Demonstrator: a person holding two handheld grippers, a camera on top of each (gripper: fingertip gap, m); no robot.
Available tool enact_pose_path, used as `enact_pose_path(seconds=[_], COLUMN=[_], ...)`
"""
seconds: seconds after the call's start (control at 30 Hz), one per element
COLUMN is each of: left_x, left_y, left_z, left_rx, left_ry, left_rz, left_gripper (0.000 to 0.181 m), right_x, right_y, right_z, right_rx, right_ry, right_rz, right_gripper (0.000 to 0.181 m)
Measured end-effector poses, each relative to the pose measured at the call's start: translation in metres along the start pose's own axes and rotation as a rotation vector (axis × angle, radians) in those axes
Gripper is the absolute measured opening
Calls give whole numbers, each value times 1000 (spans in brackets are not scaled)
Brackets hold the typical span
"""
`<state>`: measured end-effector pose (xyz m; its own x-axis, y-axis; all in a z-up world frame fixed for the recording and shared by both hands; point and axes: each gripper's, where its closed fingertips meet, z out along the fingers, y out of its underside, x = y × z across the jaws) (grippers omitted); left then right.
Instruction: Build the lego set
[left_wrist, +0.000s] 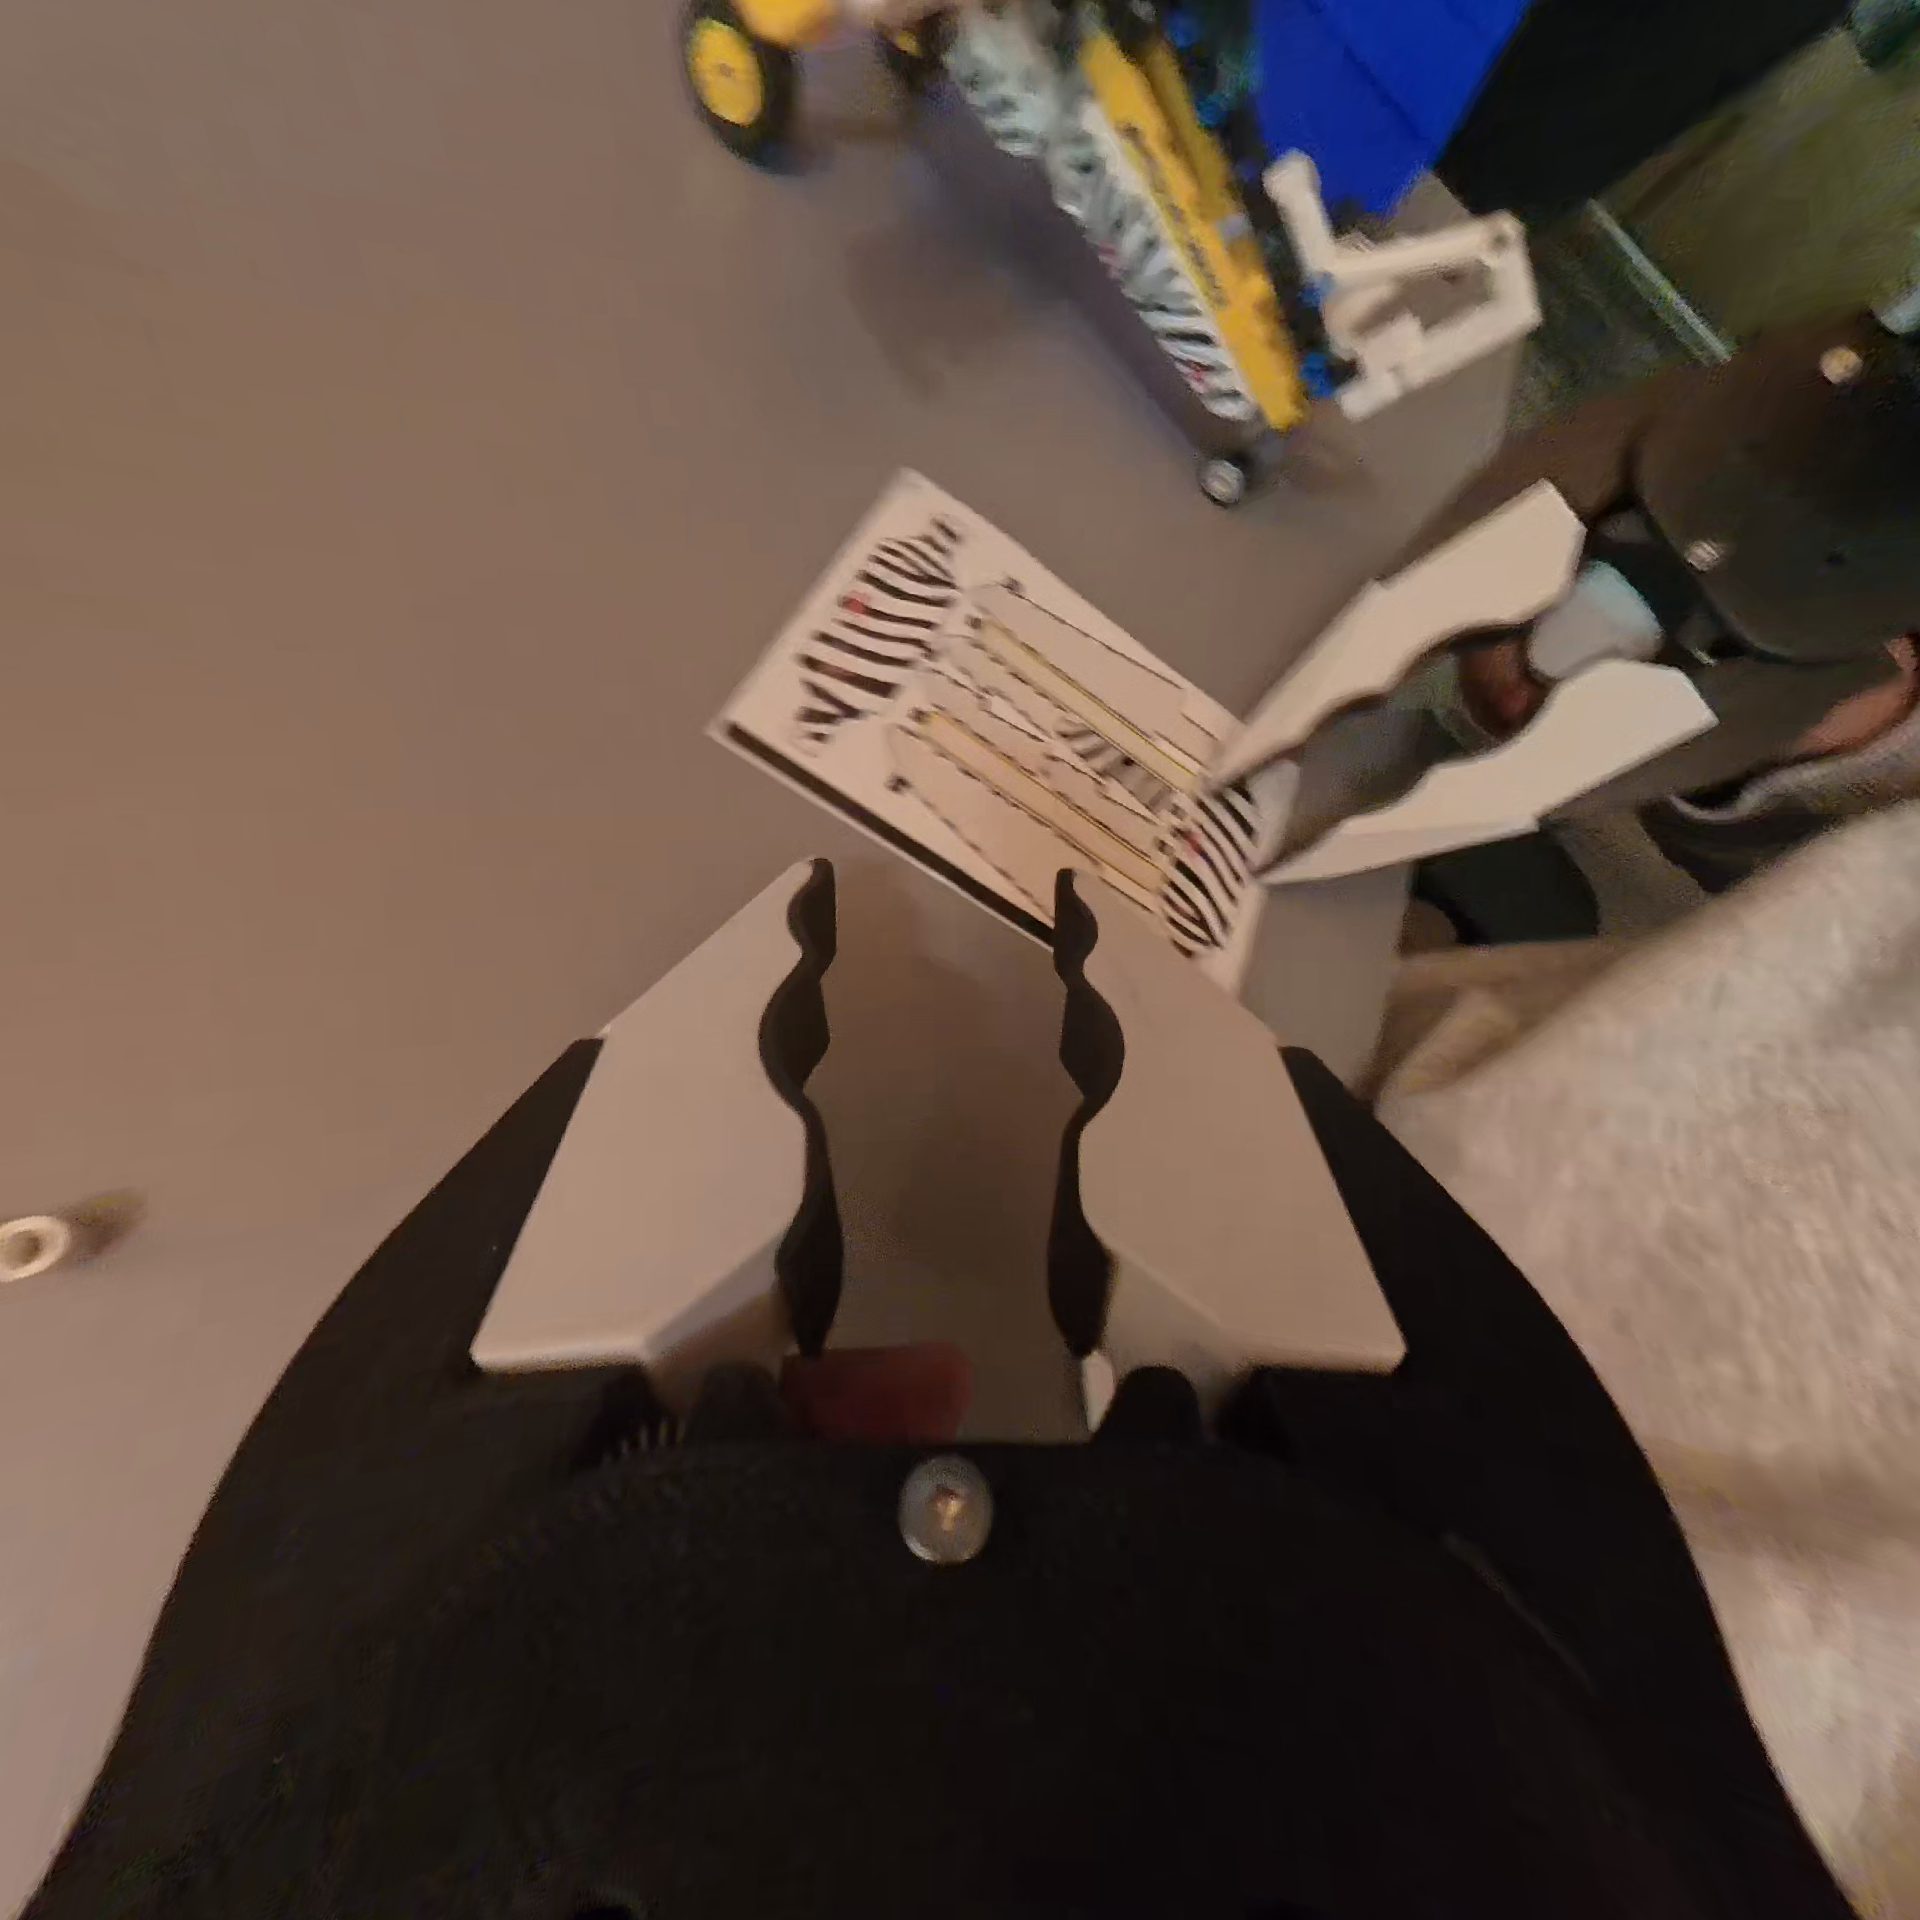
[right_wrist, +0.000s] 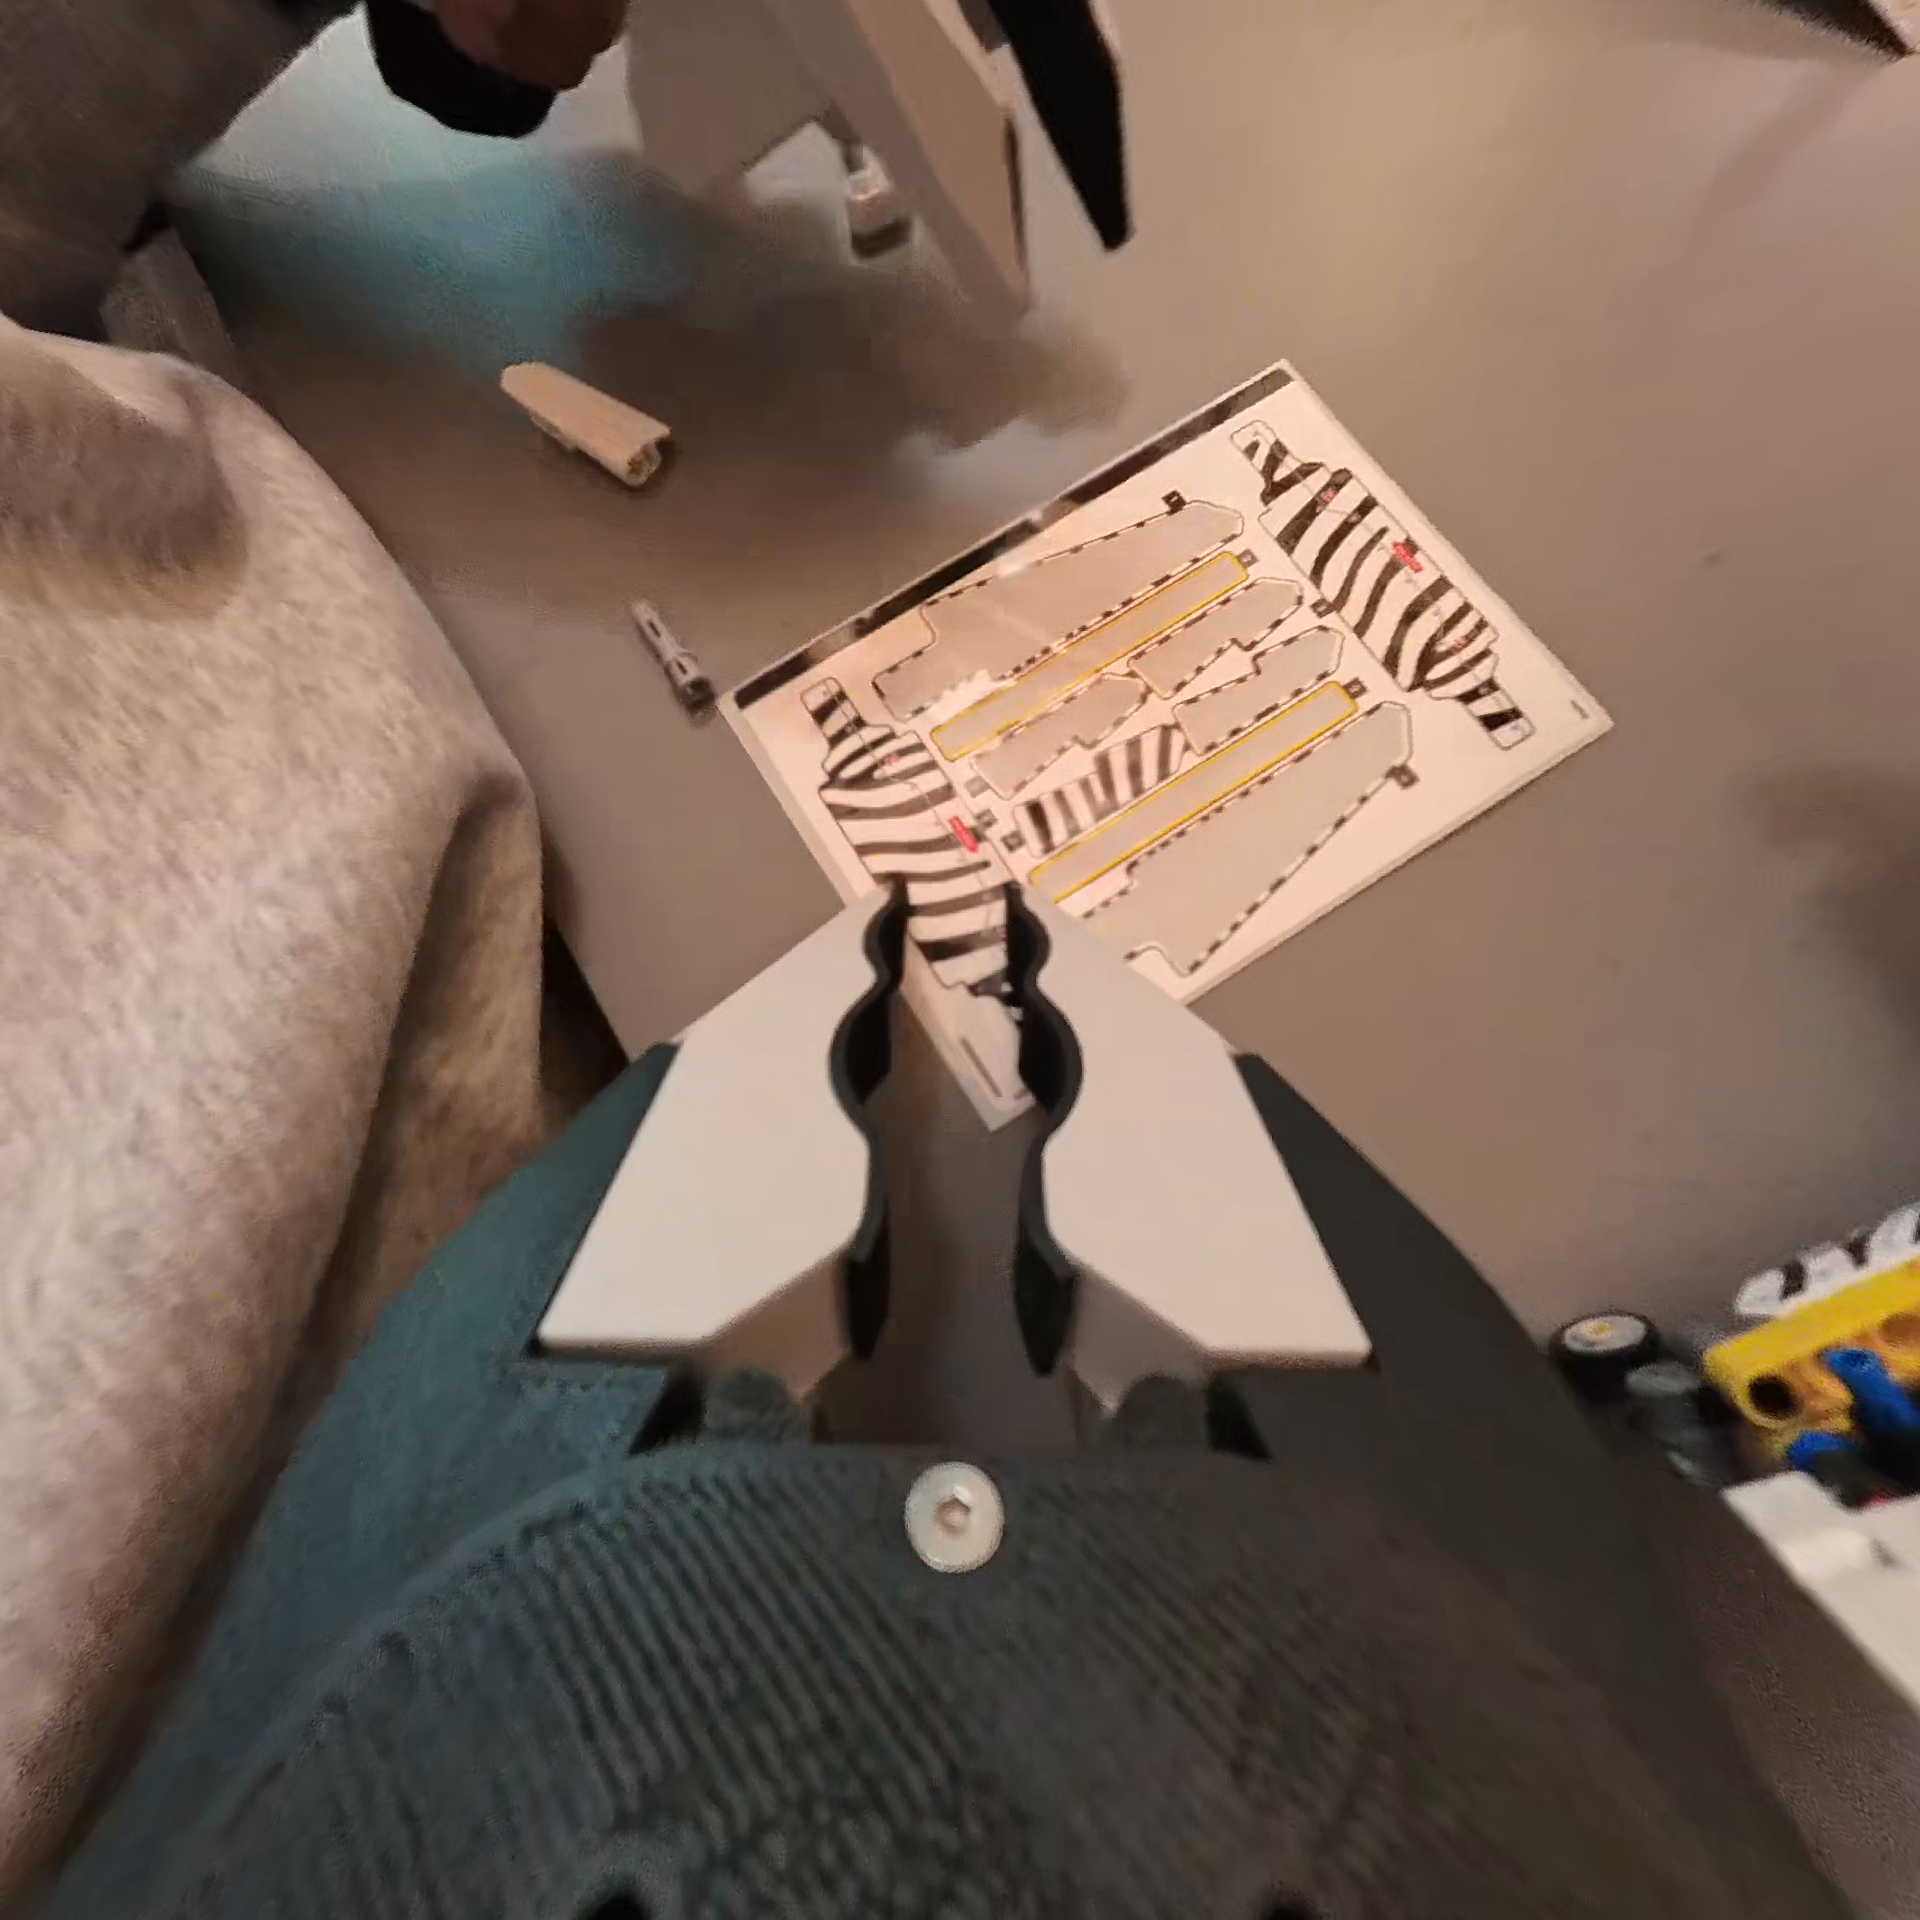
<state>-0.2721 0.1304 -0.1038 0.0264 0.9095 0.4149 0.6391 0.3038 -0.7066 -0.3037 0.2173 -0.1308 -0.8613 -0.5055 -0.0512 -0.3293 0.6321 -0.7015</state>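
A sticker sheet with zebra-stripe and yellow-edged decals lies flat on the grey table. It also shows in the right wrist view. My left gripper is open and empty, just short of the sheet's near edge. My right gripper hovers over a striped corner of the sheet with its jaws a little apart and nothing between them. It shows in the left wrist view at the sheet's right corner. The part-built yellow Lego vehicle with zebra panels stands at the far side.
A beige Lego piece and a small grey pin lie left of the sheet. A white ring lies far left. A white structure and a blue box stand beyond. A person's grey sleeve is close by. About 10 cm separates my left fingertips from my right. My right gripper's tips are some 15 cm from the part-built yellow Lego vehicle.
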Motion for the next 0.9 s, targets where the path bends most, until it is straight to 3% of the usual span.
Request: enact_pose_path(seconds=[0.07,0.13,0.2,0.27,0.3,0.37,0.4,0.53,0.67,0.8,0.9], left_x=[24,49,60,63,63,58,54,31,-41,-89,-105], left_y=[12,35,60,67,69,67,63,51,36,46,55], left_z=[1,3,6,10,12,12,10,-3,-54,-92,-101], left_rx=[-64,-167,-267,-273,-282,-284,-271,-238,-175,-83,-115], left_ry=[58,114,83,17,-12,-85,-114,-208,-460,-459,-534], left_rz=[72,186,313,406,431,477,488,451,340,87,102], left_gripper=[44,48,48,48,42,7,7,7,7,7,7], right_x=[-3,-6,-5,-2,-1,-1,-2,-1,3,4,4], right_y=[0,-1,-3,0,3,4,5,6,8,8,7], right_z=[-2,-5,-9,-11,-10,-9,-8,-9,-13,-13,-12], right_rx=[15,40,59,57,44,53,55,84,81,85,79], right_ry=[22,45,90,127,131,117,112,123,179,205,206], right_rz=[-6,-65,-138,-185,-188,-159,-144,-109,-117,-143,-147], right_gripper=[32,34,34,37,39,39,39,39,40,39,38])
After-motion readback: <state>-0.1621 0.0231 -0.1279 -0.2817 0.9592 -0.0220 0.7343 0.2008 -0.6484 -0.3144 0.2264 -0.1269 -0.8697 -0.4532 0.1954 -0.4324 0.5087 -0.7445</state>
